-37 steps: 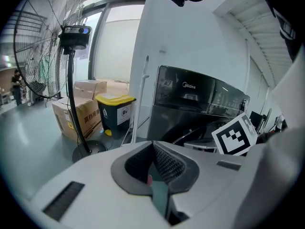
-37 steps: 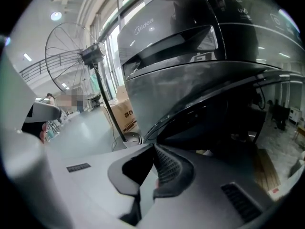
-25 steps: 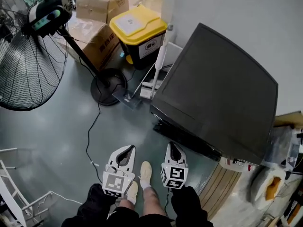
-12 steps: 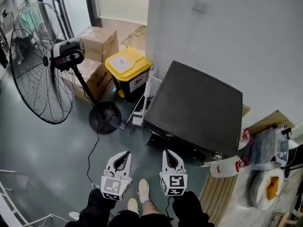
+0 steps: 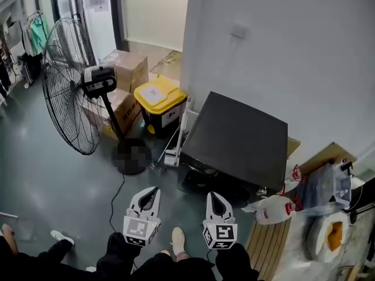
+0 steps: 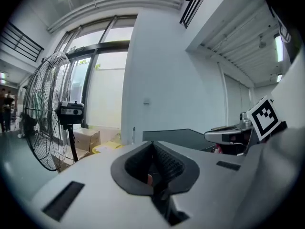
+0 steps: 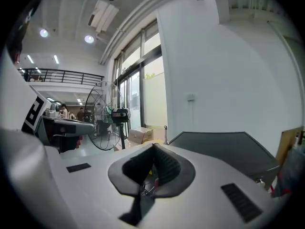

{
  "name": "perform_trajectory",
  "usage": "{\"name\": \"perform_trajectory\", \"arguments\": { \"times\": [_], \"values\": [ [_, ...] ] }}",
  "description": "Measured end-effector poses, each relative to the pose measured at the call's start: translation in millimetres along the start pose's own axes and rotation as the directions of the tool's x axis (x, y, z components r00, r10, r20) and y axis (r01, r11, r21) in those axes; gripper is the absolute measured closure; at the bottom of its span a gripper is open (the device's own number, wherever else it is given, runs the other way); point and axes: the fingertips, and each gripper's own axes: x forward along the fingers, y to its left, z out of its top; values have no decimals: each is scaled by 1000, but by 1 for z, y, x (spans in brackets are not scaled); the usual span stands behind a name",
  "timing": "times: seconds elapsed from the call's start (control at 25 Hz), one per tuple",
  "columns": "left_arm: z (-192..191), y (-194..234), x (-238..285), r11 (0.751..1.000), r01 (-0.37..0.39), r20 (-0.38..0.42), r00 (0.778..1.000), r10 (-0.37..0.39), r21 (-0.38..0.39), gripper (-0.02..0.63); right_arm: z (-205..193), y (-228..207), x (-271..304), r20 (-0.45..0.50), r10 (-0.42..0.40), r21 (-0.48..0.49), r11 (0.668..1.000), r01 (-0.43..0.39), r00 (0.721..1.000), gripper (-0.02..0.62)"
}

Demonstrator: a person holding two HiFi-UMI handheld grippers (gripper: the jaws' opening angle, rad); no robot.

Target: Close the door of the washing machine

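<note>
Black washing machine (image 5: 240, 139) stands against white wall (image 5: 281, 51).

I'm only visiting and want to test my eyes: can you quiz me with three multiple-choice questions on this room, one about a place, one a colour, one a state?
1. Where does the bin stand?
A) on the washing machine
B) between the cardboard boxes and the washing machine
C) on a chair

2. What colour is the bin's lid?
A) blue
B) green
C) yellow

3. How are the left gripper and right gripper?
A) both shut, empty
B) both wide open
C) both clamping a cloth

Answers: 1 B, the head view shows it between them; 2 C, its lid is bright yellow; 3 A, each gripper view shows jaws together, nothing between.
</note>
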Motion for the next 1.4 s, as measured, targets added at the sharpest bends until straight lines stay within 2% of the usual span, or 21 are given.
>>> {"name": "perform_trajectory", "arguments": {
  "times": [0.16, 0.56, 0.96, 1.4],
  "values": [
    [11, -7, -15, 1000, 9, 12, 1000, -9, 16, 583, 15, 7, -16, 28, 3, -38, 999, -2, 1000, 578],
    [26, -19, -23, 1000, -4, 36, 999, 2, 31, 583, 32, 9, -27, 67, 18, -55, 998, -14, 998, 580],
    [24, -19, -17, 999, -20, 16, 1000, 19, 33, 583, 35, 5, -19, 78, 35, -57, 998, -31, 996, 578],
    [23, -21, -9, 999, -12, 28, 1000, 11, 35, 583, 33, 0, -14, 75, 33, -60, 998, -28, 997, 579]
  ]
}}
